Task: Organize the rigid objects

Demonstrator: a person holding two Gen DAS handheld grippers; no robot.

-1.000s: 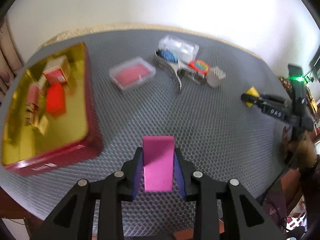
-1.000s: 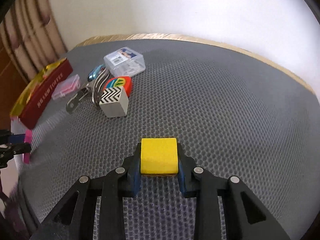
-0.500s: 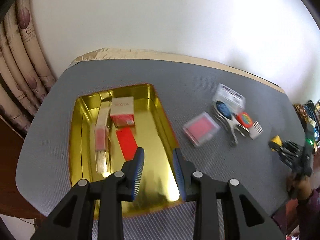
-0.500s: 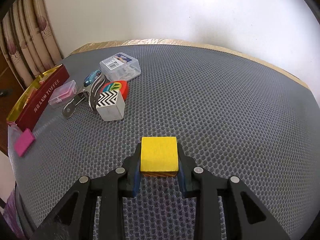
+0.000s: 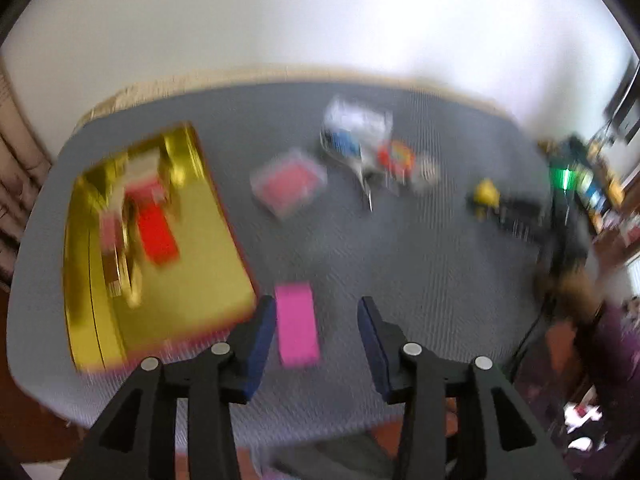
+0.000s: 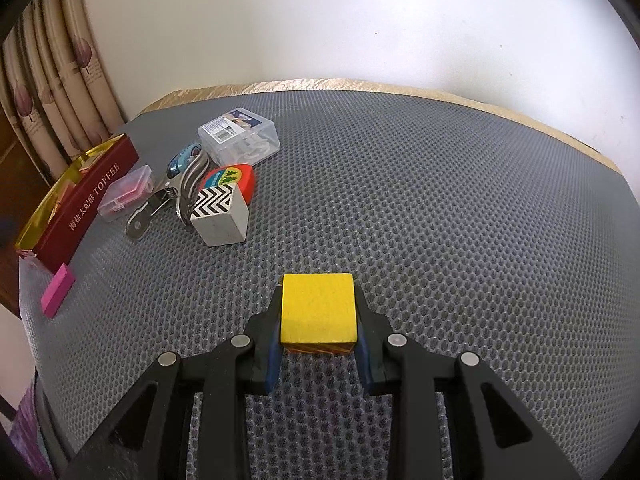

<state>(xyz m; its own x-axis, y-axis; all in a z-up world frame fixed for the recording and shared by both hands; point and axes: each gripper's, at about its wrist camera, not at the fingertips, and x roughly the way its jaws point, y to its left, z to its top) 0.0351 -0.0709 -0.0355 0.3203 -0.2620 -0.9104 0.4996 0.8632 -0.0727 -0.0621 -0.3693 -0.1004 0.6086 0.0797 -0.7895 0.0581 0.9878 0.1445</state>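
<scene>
The left gripper's (image 5: 316, 320) fingers stood apart, their jaws having just been opening, and the pink block (image 5: 298, 324) lay flat on the grey mat (image 5: 420, 264) between them, untouched, just right of the gold tin (image 5: 200, 280) at the frame's left. The right gripper's (image 6: 318, 332) fingers were clamped on the yellow block (image 6: 318, 307) at lower centre. In that view the pink block (image 6: 58, 290) sat at the far left, beside the tin's red wall (image 6: 86, 204).

Black tongs (image 6: 318, 344), blue pads (image 6: 273, 354), silver screws.
</scene>
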